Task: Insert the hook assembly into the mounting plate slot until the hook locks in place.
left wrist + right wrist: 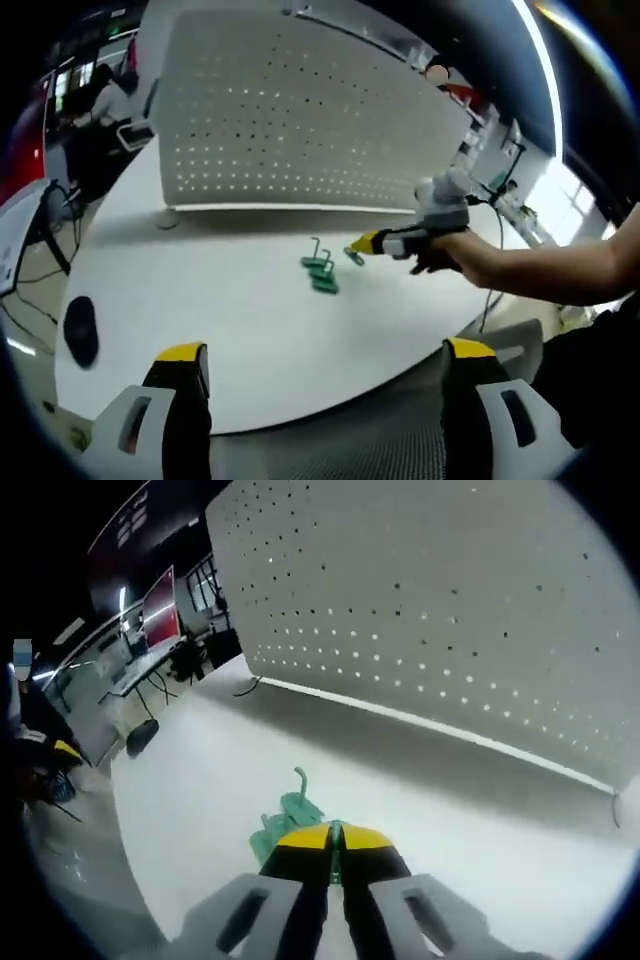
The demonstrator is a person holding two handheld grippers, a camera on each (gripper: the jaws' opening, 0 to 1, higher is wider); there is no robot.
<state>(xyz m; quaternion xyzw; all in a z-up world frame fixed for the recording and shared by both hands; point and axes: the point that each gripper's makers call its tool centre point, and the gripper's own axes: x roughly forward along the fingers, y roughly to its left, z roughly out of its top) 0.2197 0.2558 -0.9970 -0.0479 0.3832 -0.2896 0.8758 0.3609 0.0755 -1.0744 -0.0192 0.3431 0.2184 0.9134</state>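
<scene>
Left gripper view, hook assembly [321,270] flat, hook up

Open office, desks [150,670], pegboard panel [300,120]

A smooth, matt white surface is seen on the bench [230,300]. The upright pegboard [440,610] looks like matt white sheet, pierced by rows of small holes. The green hook pieces [322,272] appear to be plastic, with a thin wire hook. The grey fingers [180,385] are capped in glossy yellow.
</scene>
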